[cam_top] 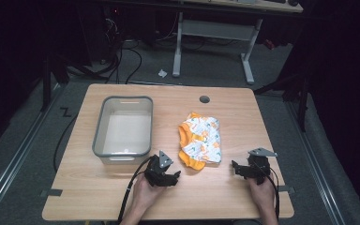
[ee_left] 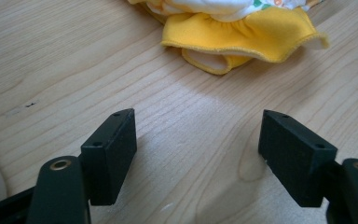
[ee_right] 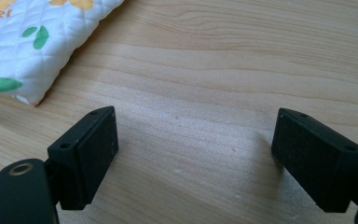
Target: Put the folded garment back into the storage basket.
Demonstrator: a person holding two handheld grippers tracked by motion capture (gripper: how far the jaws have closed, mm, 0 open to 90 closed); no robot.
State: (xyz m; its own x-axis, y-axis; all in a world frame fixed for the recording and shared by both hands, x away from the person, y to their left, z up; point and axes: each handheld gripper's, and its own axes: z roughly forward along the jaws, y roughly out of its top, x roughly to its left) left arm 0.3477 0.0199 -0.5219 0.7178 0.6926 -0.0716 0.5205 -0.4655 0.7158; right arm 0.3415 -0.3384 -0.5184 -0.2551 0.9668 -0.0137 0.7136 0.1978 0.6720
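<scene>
A crumpled cloth [cam_top: 199, 140], white with orange and green prints and a yellow-orange frilled edge, lies in the middle of the wooden table [cam_top: 243, 112]. My left gripper [cam_top: 174, 175] rests on the table just left of and below the cloth, open, with bare wood between its jaws. In the left gripper view the yellow frill [ee_left: 242, 37] lies a short way ahead of the left gripper [ee_left: 198, 149]. My right gripper [cam_top: 236, 167] sits to the cloth's right, open and empty. The right gripper view has the quilted white cloth [ee_right: 32, 42] at upper left, beyond the right gripper [ee_right: 196, 149].
A clear plastic bin [cam_top: 124, 129] with a grey rim stands empty on the table's left half, just beyond my left hand. A round cable hole [cam_top: 204, 99] is near the far edge. Another desk's legs [cam_top: 178, 44] and cables stand on the floor behind.
</scene>
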